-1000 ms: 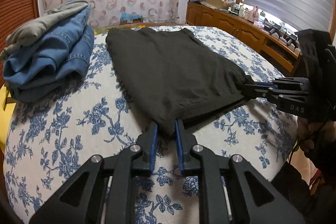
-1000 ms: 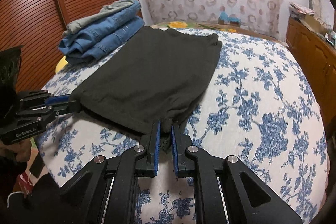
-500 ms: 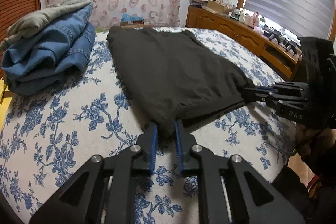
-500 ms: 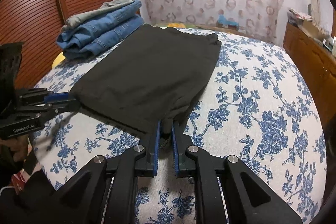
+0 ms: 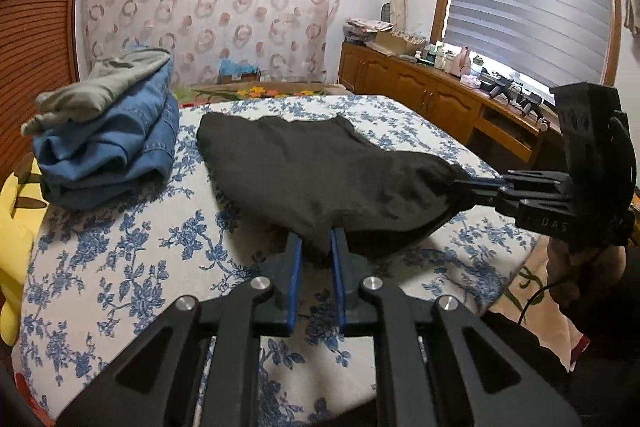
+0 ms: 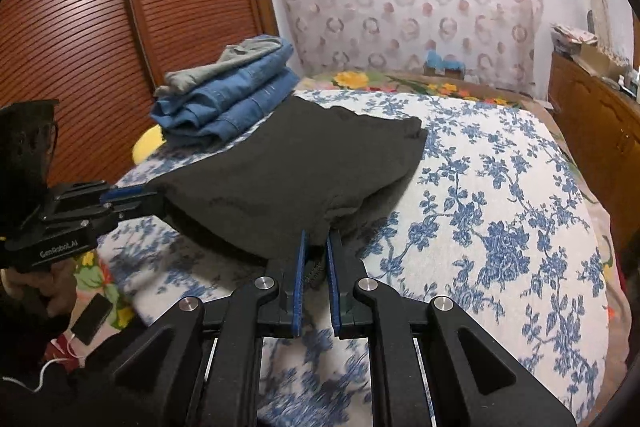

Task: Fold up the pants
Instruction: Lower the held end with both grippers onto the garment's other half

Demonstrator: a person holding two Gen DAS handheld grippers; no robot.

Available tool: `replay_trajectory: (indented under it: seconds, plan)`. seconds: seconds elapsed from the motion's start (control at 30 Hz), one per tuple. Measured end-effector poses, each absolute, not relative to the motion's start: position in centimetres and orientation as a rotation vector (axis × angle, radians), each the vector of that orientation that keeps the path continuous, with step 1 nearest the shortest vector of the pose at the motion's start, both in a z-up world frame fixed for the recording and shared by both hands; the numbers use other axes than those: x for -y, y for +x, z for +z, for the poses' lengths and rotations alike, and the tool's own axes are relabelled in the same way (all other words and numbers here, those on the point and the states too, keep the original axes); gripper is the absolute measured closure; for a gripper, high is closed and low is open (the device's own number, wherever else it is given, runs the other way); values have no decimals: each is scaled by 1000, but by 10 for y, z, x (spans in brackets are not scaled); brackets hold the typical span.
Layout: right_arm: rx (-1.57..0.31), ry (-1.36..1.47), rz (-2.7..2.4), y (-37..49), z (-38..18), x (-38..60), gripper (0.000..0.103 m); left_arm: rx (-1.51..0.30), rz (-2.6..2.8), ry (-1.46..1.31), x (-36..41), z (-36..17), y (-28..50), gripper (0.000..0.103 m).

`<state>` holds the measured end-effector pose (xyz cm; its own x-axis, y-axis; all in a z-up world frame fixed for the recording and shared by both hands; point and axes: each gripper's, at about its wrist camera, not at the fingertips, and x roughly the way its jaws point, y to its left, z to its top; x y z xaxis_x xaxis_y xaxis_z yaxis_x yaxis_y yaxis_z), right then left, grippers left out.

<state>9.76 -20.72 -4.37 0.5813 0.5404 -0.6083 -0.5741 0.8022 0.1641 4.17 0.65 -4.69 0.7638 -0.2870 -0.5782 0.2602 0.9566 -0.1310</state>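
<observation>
Angled down, my left gripper [image 5: 316, 247] and right gripper [image 6: 316, 251] each pinch a near corner of the black pants [image 5: 304, 171], now lifted off the bed [image 5: 120, 267].

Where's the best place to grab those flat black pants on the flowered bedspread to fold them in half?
Take the black fabric pants by the two corners of the near edge, coming in from the near side of the bed, one gripper per corner. The left gripper and right gripper already pinch them there. The wide, limp cloth would likely sag from one grip.
</observation>
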Motion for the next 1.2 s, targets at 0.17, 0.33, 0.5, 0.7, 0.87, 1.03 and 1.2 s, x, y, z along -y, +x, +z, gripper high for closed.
replay_trajectory:
  seconds: [0.17, 0.33, 0.5, 0.7, 0.87, 1.03, 1.2]
  plan:
    - [-688, -48, 668, 84, -41, 209, 95, -621, -306, -37, -9, -42, 36, 92]
    - [-688, -39, 668, 80, -40, 213, 95, -625, -302, -52, -11, -42, 36, 92]
    - [-677, -35, 670, 77, -35, 214, 95, -612, -314, -42, -8, -36, 31, 92]
    - [-654, -35, 674, 70, -25, 218, 95, -585, -331, -28, -4, -24, 22, 92]
    - [-629, -39, 681, 66, -14, 218, 95, -555, -331, -30, -3, -10, 16, 92]
    - [-590, -41, 686, 61, 3, 219, 95, -529, -331, -29, -2, 5, 9, 92]
    - [-568, -47, 688, 56, 12, 220, 95, -512, -339, -30, -1, 13, 5, 92]
